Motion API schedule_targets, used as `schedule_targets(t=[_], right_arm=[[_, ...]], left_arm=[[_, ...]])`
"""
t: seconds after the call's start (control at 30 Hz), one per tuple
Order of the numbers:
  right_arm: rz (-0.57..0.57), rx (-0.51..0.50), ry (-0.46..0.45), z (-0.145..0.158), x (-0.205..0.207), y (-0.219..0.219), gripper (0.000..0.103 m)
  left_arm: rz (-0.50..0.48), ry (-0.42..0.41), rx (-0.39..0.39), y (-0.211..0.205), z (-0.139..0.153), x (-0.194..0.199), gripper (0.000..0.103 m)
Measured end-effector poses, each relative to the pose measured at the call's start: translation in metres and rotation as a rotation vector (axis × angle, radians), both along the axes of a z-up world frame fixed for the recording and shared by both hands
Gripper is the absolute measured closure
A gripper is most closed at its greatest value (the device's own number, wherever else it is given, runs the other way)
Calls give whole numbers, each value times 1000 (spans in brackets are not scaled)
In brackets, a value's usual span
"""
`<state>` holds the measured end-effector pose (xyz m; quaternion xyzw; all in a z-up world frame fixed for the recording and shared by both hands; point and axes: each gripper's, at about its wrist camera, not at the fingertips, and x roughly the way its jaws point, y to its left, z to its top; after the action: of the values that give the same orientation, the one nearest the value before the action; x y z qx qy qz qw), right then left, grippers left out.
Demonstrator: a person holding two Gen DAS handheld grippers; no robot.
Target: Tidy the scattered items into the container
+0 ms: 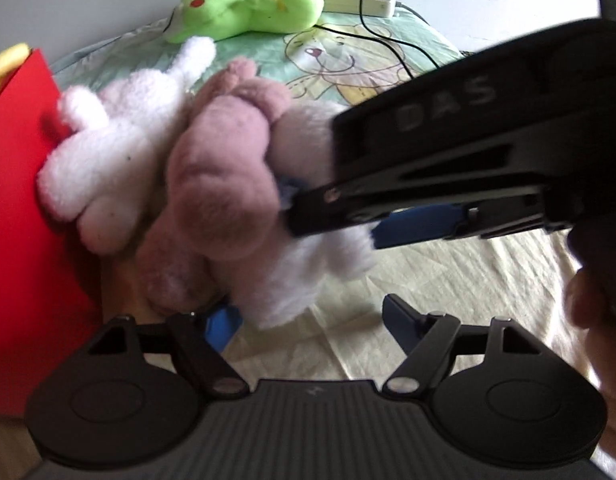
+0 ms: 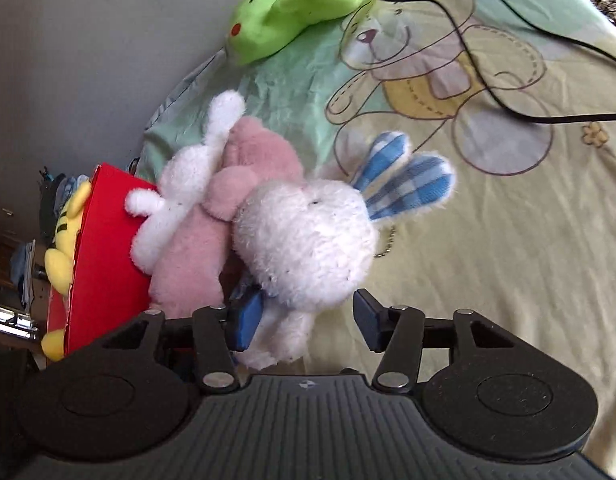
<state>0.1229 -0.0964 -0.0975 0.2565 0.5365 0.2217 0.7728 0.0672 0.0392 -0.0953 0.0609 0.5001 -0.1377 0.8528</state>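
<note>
A white plush rabbit with blue checked ears (image 2: 308,248) lies against a pink plush (image 2: 212,248) and a smaller white plush (image 2: 176,200), all pressed to the side of the red container (image 2: 108,256). My right gripper (image 2: 304,320) is open around the rabbit's lower body; it also shows in the left wrist view (image 1: 332,216), reaching in from the right. My left gripper (image 1: 308,324) is open, just below the pink plush (image 1: 216,176) and the white plush (image 1: 120,152), next to the red container (image 1: 24,208).
A green plush (image 1: 248,4) lies at the far edge of the cartoon-print sheet (image 2: 488,240), by a white power strip (image 1: 360,0) with black cables (image 2: 468,48). A yellow plush (image 2: 66,236) sits inside the red container. A wall stands behind.
</note>
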Motion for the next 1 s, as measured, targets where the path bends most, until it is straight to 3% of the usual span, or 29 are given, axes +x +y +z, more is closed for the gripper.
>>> schedule_targets(t=[0.2,0.37,0.57,0.73,0.87,1.0], right_arm=[[3,31,-25,4,-2,-10,76],[-11,22,-22,7,-14,-35,80],[-9,-11,-19,11,-46,-72,80],[11,-56,-9,9,-70,-103,80],[2,-79,4,7,-86,-118,79],[-105,-85,21,2,-90,-131,71]], left_arm=[[-38,7,-24,-1,5,-6,30],[-138,13,-61,-7,14,-29,33],[-234,2,-128,-11,30,-63,27],[-282,-13,-175,-19,37,-61,25],[-343,22,-216,-42,25,-43,25],[-395,43,-196,-66,11,-36,25]])
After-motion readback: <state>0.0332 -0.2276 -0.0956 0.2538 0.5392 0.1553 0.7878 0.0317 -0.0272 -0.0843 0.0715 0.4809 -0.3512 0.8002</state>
